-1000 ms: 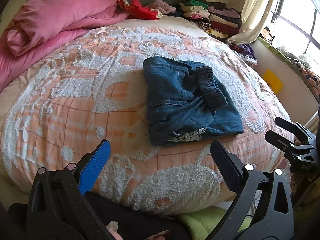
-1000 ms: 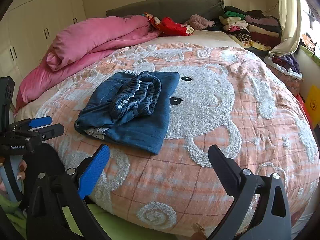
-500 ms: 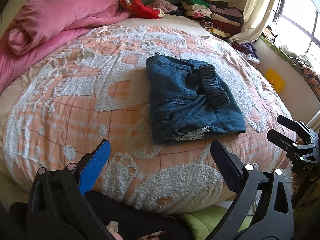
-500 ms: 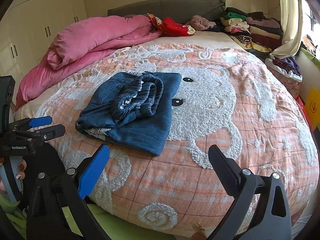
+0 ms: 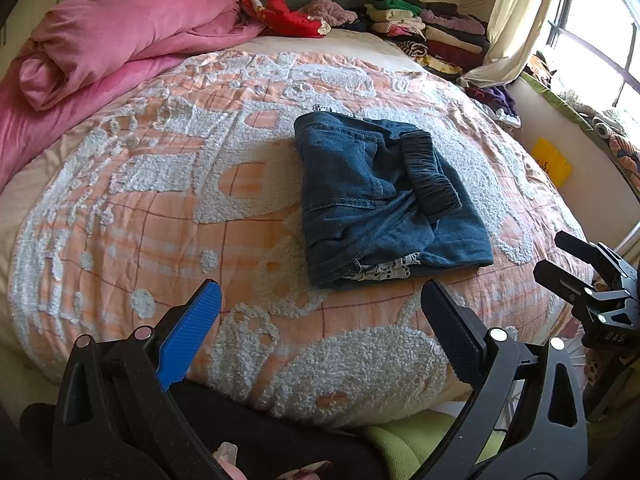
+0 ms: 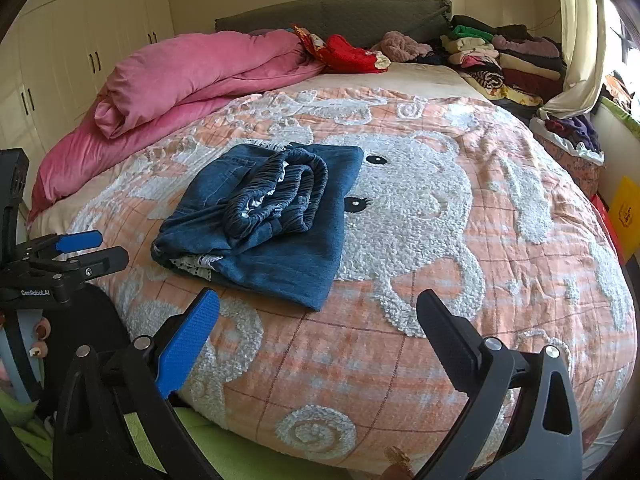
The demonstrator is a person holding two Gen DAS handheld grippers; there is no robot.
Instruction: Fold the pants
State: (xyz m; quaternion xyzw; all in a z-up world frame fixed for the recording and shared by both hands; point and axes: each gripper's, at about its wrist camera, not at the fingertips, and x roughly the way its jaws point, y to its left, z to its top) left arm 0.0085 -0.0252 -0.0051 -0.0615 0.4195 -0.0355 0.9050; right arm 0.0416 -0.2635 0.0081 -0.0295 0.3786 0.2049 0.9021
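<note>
The blue denim pants (image 5: 380, 200) lie folded into a compact bundle on the orange and white bedspread (image 5: 160, 200), elastic waistband on top. They also show in the right wrist view (image 6: 272, 216). My left gripper (image 5: 320, 320) is open and empty, held back over the bed's near edge, short of the pants. My right gripper (image 6: 318, 324) is open and empty, also back from the pants at the bed's near edge. Each gripper shows in the other's view, the right (image 5: 580, 276) and the left (image 6: 80, 252).
A rolled pink duvet (image 5: 120, 32) lies at the far left of the bed. Stacks of folded clothes (image 5: 432, 36) and a red garment (image 5: 288, 16) sit by the headboard. A window and curtain (image 5: 516, 20) are on the right. Cupboards (image 6: 60, 60) stand at left.
Both grippers have drawn back slightly and tilted; the pants sit a little farther and lower in view. The pants themselves have not moved on the bed.
</note>
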